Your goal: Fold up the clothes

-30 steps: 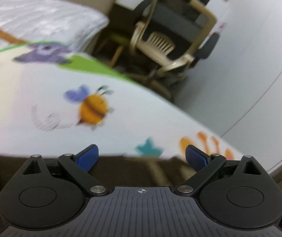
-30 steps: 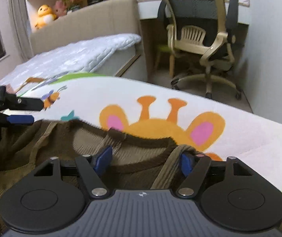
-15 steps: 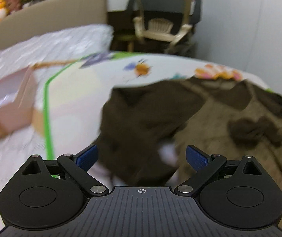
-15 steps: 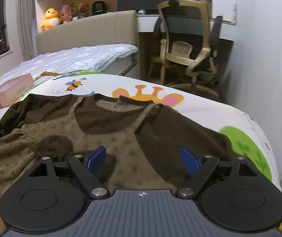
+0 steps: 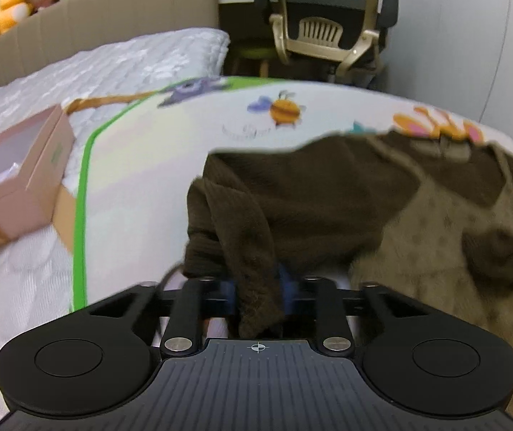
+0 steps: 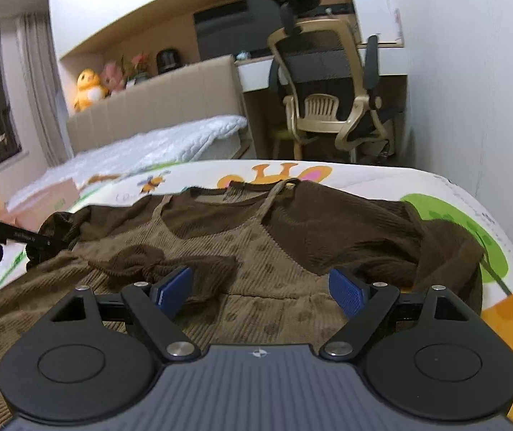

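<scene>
1. Brown knit and corduroy make up the dress (image 6: pixel 256 251), which lies spread on the cartoon-printed play mat (image 6: pixel 382 179), neckline at the far end from both tools.
2. The left gripper (image 5: pixel 256 291) has its blue fingers (image 5: pixel 283 287) pressed together on the dark brown sleeve (image 5: pixel 253 251); the cuff hangs down between them toward the camera.
3. Ahead of the left fingertips and to their right the sleeve rises into the dress's shoulder, with the dotted olive pinafore front (image 5: pixel 436 233) farther right.
4. Left of the left fingers, well apart, an open pink box (image 5: pixel 23 179) sits on the white quilted bedding (image 5: pixel 130 64).
5. The right gripper (image 6: pixel 260 289) hovers over the skirt with its blue pads (image 6: pixel 346 291) spread wide, nothing between them.
6. Just beyond the right tool's left pad lies a dark brown bow (image 6: pixel 170 265); beyond its right pad the other sleeve (image 6: pixel 447 251) bunches at the mat's edge.
7. Far ahead of both tools stands a beige office chair (image 6: pixel 328 107).
8. In the right wrist view, the left tool reaches in from the left edge and meets the sleeve end there.
</scene>
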The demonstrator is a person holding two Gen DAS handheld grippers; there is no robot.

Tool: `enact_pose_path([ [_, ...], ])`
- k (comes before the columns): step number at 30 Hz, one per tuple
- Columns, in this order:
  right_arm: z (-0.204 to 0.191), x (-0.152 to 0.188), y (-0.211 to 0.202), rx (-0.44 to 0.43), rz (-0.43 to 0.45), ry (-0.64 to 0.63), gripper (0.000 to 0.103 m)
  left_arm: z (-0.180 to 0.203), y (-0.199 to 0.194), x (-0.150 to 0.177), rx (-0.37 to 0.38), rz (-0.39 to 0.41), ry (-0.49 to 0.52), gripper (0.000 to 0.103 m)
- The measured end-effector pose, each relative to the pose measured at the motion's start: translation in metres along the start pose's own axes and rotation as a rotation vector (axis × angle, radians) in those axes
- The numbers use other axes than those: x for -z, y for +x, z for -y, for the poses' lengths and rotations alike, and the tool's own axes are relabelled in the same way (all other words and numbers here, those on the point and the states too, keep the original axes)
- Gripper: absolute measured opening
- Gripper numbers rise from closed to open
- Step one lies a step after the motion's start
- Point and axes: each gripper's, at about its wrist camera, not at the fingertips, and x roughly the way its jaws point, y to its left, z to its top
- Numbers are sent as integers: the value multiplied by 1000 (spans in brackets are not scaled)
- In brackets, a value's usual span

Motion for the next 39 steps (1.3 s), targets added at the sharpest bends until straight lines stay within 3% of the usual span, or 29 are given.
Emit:
enact_pose_path([
  [7, 11, 6, 0, -31, 11, 64, 84, 61, -41, -79, 293, 153, -51, 23],
  [9, 11, 6, 1, -27, 9, 68, 84, 85, -45, -94, 416, 182, -66, 31],
  [10, 11, 6, 1, -24, 5, 70, 84, 95, -44, -97, 479, 183, -78, 48],
  [12, 11, 6, 3, -15, -6, 78, 84, 115, -41, -99, 602, 185, -91, 73],
  [13, 11, 5, 3, -7, -12, 77, 84, 120, -41, -97, 627, 190, -88, 82],
  [14, 11, 4, 4, 1, -17, 75, 84, 123, -41, -94, 635, 193, -81, 89],
  [17, 0, -6, -1, 24, 0, -20, 84, 116, -40, -82, 614, 187, -64, 94],
  [19, -10, -20, -2, 19, 12, -91, 84, 101, -36, -72, 555, 172, -49, 95],
  [22, -18, -45, 17, -30, -35, -81, 84, 74, -26, -51, 452, 149, -13, 96],
  [24, -21, -60, 41, -62, -91, -47, 76, 59, -20, -36, 417, 130, 0, 96],
  [27, -25, -64, 93, -33, -174, -43, 62, 44, -15, -17, 447, 104, -2, 96],
  [29, -30, -60, 126, 2, -225, -59, 34, 40, -17, -9, 473, 109, 10, 97],
  [32, -42, -59, 137, 48, -196, -97, 17, 42, -25, -7, 494, 133, 21, 98],
  [37, -54, -105, 99, 35, -15, -140, 17, 52, -21, -21, 559, 191, -19, 100],
  [39, -46, -111, 102, 72, -42, -127, 17, 60, -6, -25, 605, 192, -60, 101],
])
